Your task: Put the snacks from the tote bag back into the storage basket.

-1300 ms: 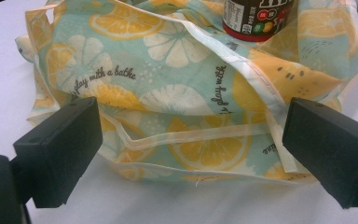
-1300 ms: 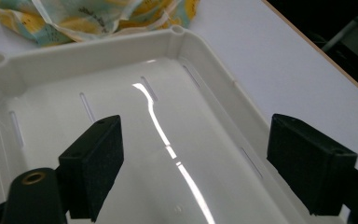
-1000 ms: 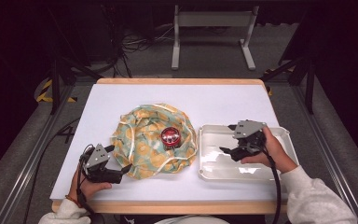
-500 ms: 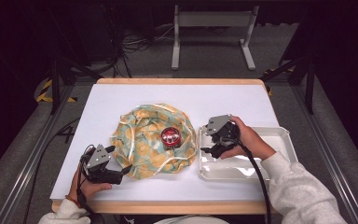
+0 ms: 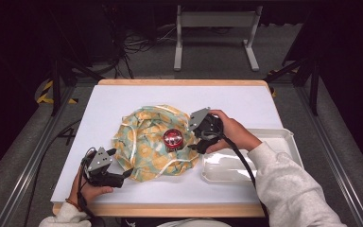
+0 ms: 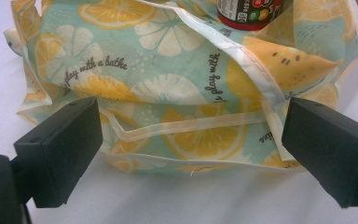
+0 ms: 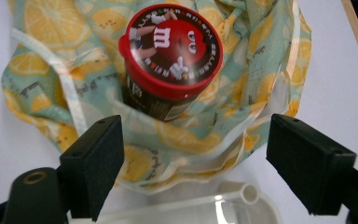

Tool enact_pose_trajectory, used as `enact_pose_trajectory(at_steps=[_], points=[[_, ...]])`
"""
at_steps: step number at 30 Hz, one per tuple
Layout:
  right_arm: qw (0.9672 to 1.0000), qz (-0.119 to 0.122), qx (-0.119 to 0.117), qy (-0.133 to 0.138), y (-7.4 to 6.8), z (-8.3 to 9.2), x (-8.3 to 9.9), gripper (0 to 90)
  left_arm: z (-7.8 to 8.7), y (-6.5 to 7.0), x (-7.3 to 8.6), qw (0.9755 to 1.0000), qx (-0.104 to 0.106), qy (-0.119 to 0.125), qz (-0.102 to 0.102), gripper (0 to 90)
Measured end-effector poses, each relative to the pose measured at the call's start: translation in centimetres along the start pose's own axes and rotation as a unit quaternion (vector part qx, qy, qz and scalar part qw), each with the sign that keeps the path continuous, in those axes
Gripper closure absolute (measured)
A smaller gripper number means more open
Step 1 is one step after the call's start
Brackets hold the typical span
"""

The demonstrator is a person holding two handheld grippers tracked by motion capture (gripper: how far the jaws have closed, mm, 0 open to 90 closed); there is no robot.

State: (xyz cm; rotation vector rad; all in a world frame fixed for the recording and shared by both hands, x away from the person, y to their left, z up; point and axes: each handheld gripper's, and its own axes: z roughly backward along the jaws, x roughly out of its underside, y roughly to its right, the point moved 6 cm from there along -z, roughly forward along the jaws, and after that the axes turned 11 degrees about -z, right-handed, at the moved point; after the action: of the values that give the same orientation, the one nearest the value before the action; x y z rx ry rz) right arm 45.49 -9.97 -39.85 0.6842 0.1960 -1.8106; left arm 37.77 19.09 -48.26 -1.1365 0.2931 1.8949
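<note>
Both grippers (image 5: 123, 172) (image 5: 194, 142) released at the bag's (image 5: 144, 142) edges, nothing grasped; risk of toppling the upright can (image 5: 173, 138) by snagging loose cloth.

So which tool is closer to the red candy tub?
The right tool. It hovers beside the red candy tub at the lemon bag's tray-side edge, while the left tool sits at the bag's near corner.

both grippers (image 5: 125, 172) (image 5: 189, 137) low, jaws apart, empty
</note>
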Motion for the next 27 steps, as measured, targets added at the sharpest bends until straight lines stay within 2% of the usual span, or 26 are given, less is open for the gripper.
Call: enact_pose_trajectory(at_steps=[3,7,10,12,16,21,23,27], points=[[0.9999,-0.010,-0.005,0.003,0.0,-0.5,-1.2,19.9,0.1,-0.1,0.1,1.0000,-0.003,0.002,0.006,5.5],[0.9996,-0.004,-0.028,-0.002,-0.4,-1.4,-2.4,18.7,0.5,0.0,0.2,1.0000,-0.005,0.002,0.003,5.6],[0.9993,0.003,-0.036,-0.009,-0.9,-2.1,-3.0,16.4,0.8,0.1,0.4,0.9999,-0.009,0.002,0.007,5.6],[0.9992,0.011,-0.034,-0.017,-1.0,-2.8,-3.2,16.5,0.9,0.2,0.6,0.9999,-0.010,0.001,0.009,5.5],[0.9989,-0.001,-0.035,-0.030,-0.8,-3.9,-3.5,15.9,1.3,0.4,0.9,0.9999,-0.013,-0.002,0.009,5.5],[0.9968,-0.012,-0.061,-0.050,-0.8,-4.9,-3.8,15.8,1.7,0.6,1.3,0.9997,-0.017,-0.006,0.016,5.6],[0.9962,-0.015,-0.065,-0.056,-0.8,-5.2,-3.9,17.5,1.9,0.6,1.5,0.9996,-0.020,-0.008,0.016,5.6],[0.9949,-0.004,-0.070,-0.073,-1.0,-5.5,-4.1,23.1,2.1,0.7,1.7,0.9995,-0.024,-0.007,0.020,5.6]])
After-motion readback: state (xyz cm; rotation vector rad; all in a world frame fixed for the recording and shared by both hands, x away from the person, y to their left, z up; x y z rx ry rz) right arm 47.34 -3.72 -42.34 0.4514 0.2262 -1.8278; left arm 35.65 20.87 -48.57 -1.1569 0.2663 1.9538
